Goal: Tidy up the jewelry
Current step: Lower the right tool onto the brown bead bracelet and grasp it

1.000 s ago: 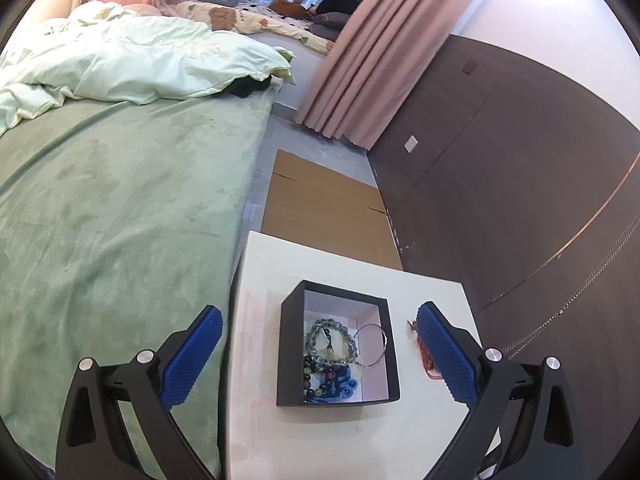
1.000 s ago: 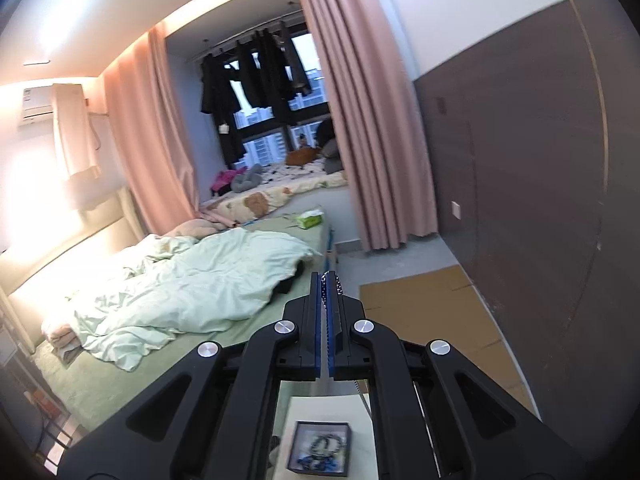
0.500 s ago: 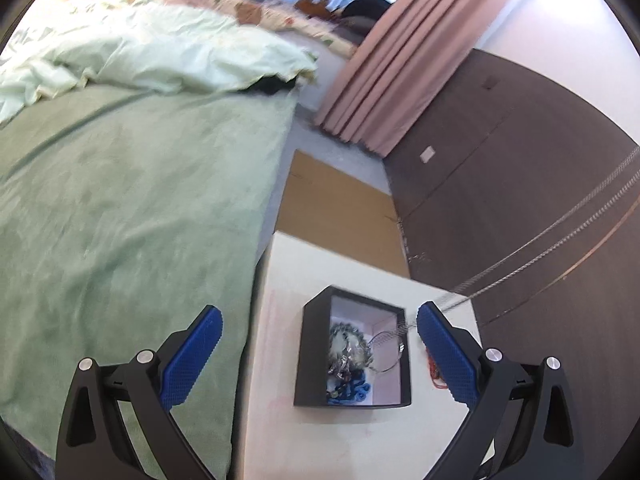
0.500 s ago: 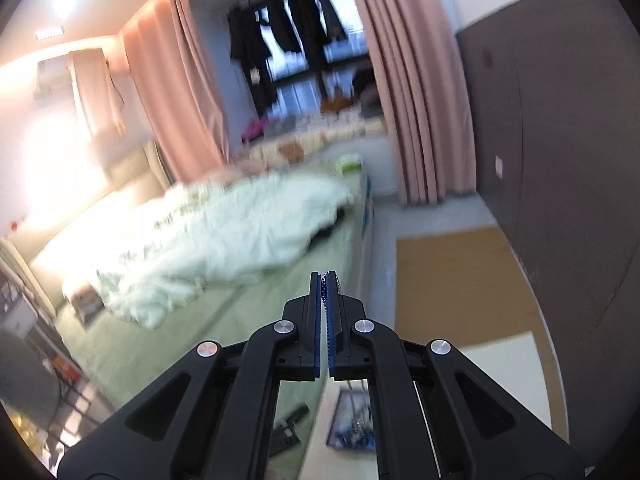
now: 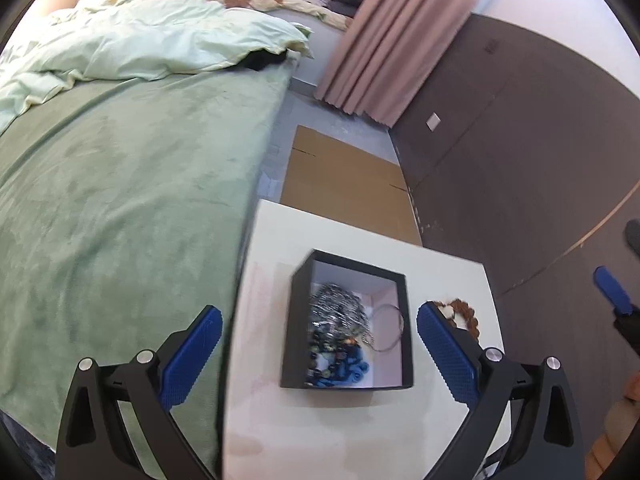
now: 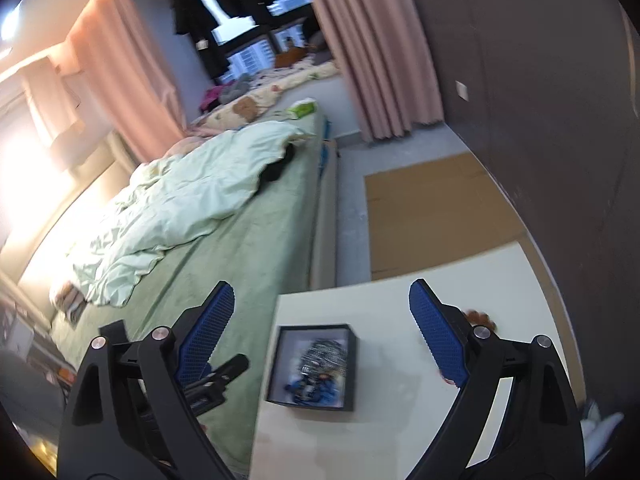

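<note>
Both my claws gape empty; right of my left claw [image 5: 318,344], limp brown wooden-bead bracelet [image 5: 464,314], best pinched mid-strand.

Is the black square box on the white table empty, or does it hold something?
Not empty. The black square box has no lid on and holds a silver chain pile, dark and blue beads and a thin wire ring.

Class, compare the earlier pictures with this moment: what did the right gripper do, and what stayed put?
The right gripper, shut on a silver chain earlier, has opened; the silver chain now lies heaped in the black box. The left gripper stays open over the box, and the brown bead bracelet remains beside it.
</note>
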A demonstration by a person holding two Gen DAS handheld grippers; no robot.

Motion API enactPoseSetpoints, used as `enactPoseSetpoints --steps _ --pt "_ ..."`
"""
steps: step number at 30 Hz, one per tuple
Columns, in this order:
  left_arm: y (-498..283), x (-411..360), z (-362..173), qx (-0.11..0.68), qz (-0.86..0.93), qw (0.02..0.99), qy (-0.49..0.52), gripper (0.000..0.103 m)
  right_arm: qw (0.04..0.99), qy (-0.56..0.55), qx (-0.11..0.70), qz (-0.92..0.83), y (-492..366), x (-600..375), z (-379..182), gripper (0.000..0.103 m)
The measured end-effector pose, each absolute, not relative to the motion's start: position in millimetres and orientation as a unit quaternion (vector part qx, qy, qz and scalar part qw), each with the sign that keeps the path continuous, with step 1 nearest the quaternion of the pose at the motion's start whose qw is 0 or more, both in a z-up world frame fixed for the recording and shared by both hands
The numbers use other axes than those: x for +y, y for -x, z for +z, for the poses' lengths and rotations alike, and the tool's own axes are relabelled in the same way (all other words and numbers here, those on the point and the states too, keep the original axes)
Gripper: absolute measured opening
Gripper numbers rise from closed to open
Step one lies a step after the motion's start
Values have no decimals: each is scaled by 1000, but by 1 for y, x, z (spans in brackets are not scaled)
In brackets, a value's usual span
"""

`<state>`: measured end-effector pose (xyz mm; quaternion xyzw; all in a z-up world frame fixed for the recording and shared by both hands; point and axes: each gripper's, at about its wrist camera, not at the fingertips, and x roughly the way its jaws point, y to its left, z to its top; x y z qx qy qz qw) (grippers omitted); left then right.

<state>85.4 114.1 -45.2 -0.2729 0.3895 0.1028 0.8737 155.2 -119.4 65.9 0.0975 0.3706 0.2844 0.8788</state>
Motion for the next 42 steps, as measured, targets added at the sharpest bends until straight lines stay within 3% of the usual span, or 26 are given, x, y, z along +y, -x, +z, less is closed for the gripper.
enactPoseSetpoints --steps 12,19,22,27,33,34,35,36,42 --pt "-117 32 -47 382 43 904 189 95 849 -137 476 186 -213 -211 -36 88" --pt "-139 6 -50 378 31 911 163 94 823 -105 533 166 -235 -207 -75 60" --pt "-151 -1 -53 384 24 909 162 92 812 -82 554 166 -248 -198 -91 52" --pt "-164 -13 -57 391 12 908 150 85 805 -52 570 155 -262 -191 -110 51" --pt "-179 -21 -69 412 6 898 151 61 817 3 557 146 -268 -178 -123 49" --pt "-182 -23 -71 416 6 897 149 58 822 22 552 138 -266 -176 -124 40" --pt "-185 -24 -73 421 7 895 146 56 822 28 551 141 -265 -176 -125 23" --pt "-189 -26 -74 425 6 893 146 55 816 19 556 155 -265 -177 -125 18" --pt "-206 -30 -77 440 8 886 143 54 804 -58 561 189 -264 -198 -114 18"
